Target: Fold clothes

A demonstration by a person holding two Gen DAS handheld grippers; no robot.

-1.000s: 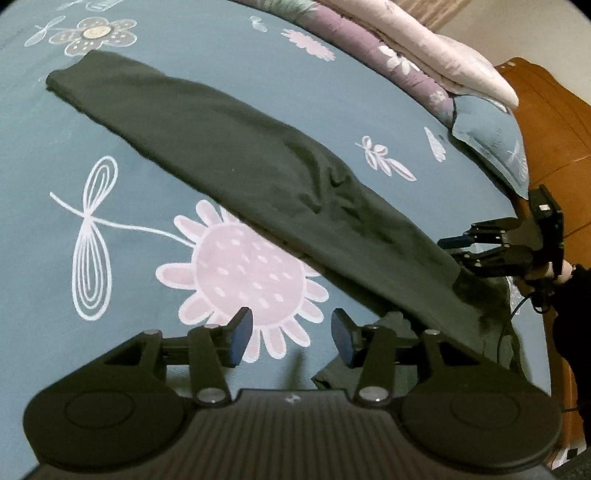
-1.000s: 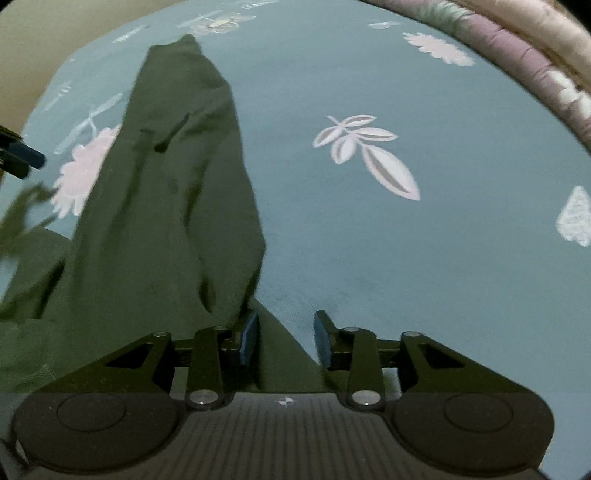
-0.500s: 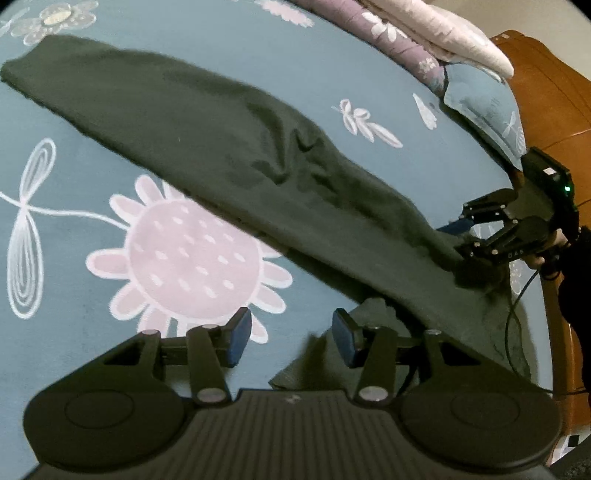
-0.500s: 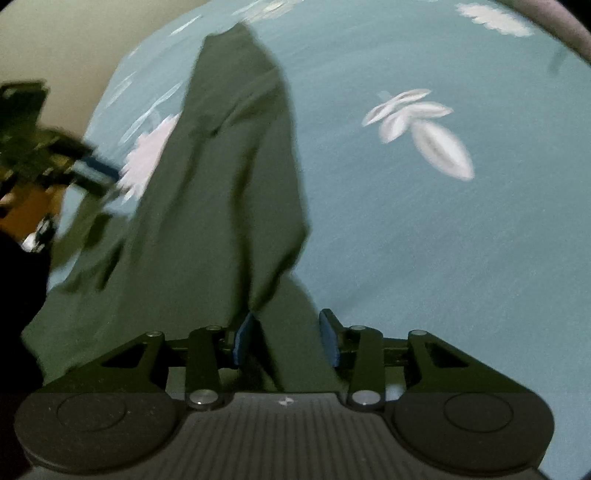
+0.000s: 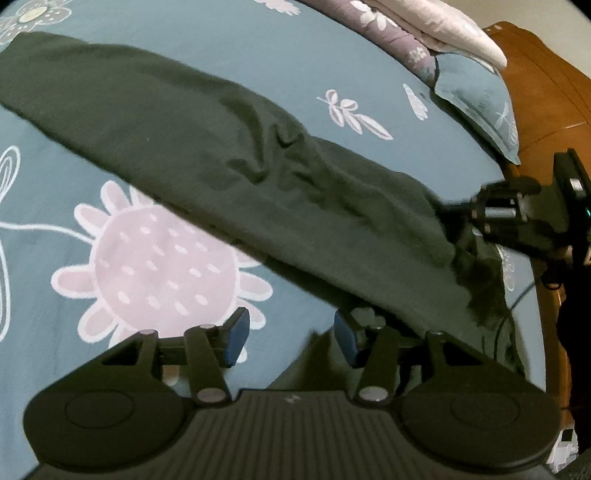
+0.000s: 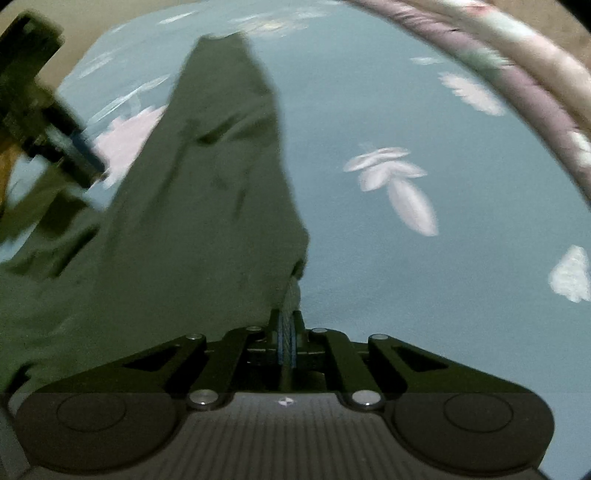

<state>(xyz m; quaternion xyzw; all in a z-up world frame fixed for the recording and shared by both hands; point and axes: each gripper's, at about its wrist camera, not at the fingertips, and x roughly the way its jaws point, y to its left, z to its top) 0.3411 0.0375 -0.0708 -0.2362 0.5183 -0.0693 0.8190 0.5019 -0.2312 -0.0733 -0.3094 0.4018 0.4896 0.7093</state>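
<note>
A long dark green garment lies stretched across the blue flowered bedsheet, from far left to near right. My left gripper hovers open over the sheet beside the garment's near edge, holding nothing. In the right wrist view the same garment runs away from me, and my right gripper is shut on its near corner. That right gripper also shows at the right of the left wrist view, pinching the garment's end slightly off the bed. The left gripper appears blurred at the far left.
Stacked pillows and a folded quilt line the far edge of the bed. A blue pillow lies by a wooden headboard at the right. A cable trails below the right gripper.
My right gripper closed on the garment's corner; it was open before. The left gripper moved nearer to the garment's near edge and stayed open.
</note>
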